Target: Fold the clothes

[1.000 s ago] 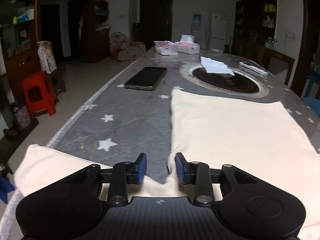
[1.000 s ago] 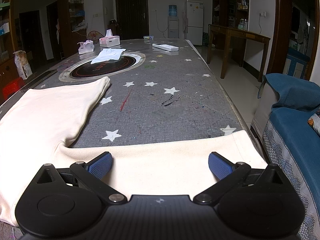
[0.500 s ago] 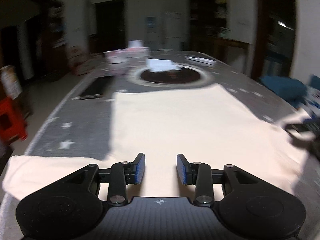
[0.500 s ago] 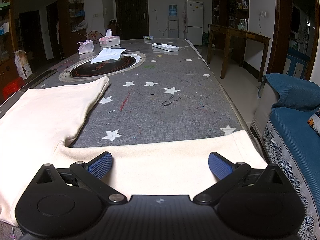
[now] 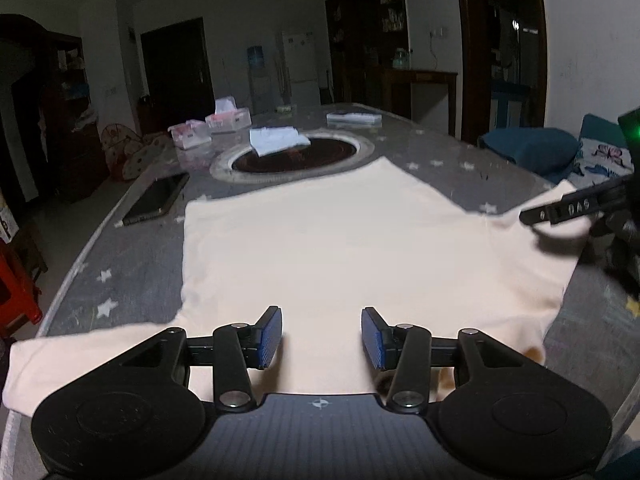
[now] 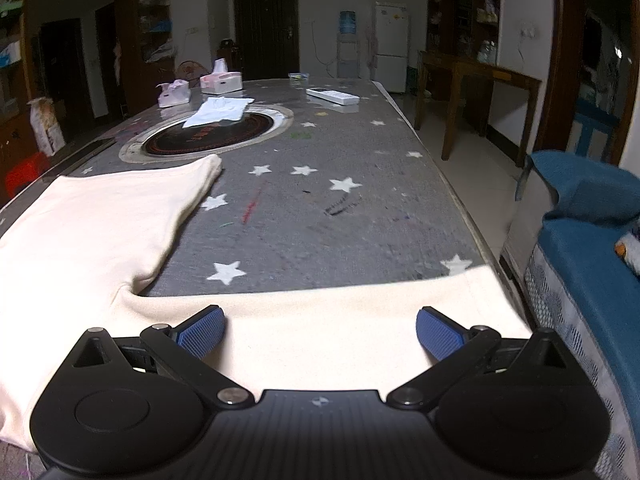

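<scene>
A cream T-shirt (image 5: 340, 248) lies spread flat on the grey star-patterned tablecloth (image 5: 132, 256), sleeves out to both sides. My left gripper (image 5: 322, 338) is open and empty, hovering over the shirt's near edge by the collar. My right gripper (image 6: 320, 334) is wide open and empty above the shirt's right sleeve (image 6: 340, 324) near the table's right edge. The shirt body (image 6: 92, 224) lies to its left. The right gripper's finger (image 5: 568, 210) also shows at the right of the left wrist view.
A round dark hotplate (image 5: 296, 156) with a white cloth (image 5: 278, 140) on it sits mid-table. A phone (image 5: 158, 200), tissue boxes (image 5: 228, 120) and a remote (image 6: 332, 96) lie beyond. A blue sofa (image 6: 588, 240) stands right of the table, a red stool (image 5: 16, 296) left.
My left gripper has swung from the left sleeve toward the shirt's middle, rising and turning right, and its jaws have opened wider. My right gripper has barely moved.
</scene>
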`<state>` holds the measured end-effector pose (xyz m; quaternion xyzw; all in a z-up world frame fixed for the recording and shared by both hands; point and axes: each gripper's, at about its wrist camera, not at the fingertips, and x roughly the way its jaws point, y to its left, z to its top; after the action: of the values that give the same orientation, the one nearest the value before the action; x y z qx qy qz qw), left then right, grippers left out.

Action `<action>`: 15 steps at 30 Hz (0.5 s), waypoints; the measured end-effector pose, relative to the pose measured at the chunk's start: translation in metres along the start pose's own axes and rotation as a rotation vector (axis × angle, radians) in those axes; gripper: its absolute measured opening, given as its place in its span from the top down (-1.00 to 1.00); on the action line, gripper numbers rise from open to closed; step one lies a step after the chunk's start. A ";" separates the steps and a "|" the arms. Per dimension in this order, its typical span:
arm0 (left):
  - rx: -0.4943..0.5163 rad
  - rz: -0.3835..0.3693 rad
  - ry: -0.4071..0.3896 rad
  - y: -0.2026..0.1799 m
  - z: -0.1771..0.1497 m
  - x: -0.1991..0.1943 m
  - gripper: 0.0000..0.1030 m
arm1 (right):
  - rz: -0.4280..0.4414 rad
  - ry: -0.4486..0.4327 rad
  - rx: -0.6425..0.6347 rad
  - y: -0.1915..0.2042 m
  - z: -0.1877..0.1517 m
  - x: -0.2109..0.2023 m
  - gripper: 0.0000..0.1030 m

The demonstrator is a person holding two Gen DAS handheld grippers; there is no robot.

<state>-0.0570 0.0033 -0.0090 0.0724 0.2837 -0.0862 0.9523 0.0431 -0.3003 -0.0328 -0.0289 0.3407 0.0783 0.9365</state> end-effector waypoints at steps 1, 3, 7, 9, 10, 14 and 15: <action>-0.001 -0.005 -0.009 0.000 0.003 -0.001 0.04 | 0.006 -0.011 -0.004 0.004 0.001 -0.004 -1.00; -0.003 -0.019 -0.024 -0.002 0.008 -0.001 0.04 | 0.042 -0.040 -0.013 0.015 0.004 -0.012 -1.00; 0.014 -0.075 -0.033 -0.016 0.015 0.006 0.04 | 0.099 -0.059 -0.068 0.040 0.009 -0.015 -1.00; 0.034 -0.107 -0.033 -0.026 0.016 0.009 0.04 | 0.092 -0.049 -0.104 0.050 0.009 -0.008 -1.00; 0.044 -0.120 -0.029 -0.030 0.016 0.011 0.04 | 0.077 -0.046 -0.117 0.054 0.009 -0.005 -1.00; 0.085 -0.163 0.003 -0.044 0.009 0.017 0.04 | 0.046 -0.018 -0.106 0.053 0.009 0.010 -1.00; 0.096 -0.171 0.013 -0.047 0.006 0.019 0.04 | 0.052 -0.010 -0.092 0.051 0.009 0.013 -1.00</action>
<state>-0.0481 -0.0459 -0.0183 0.0942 0.2905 -0.1802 0.9350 0.0499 -0.2479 -0.0339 -0.0627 0.3324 0.1185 0.9335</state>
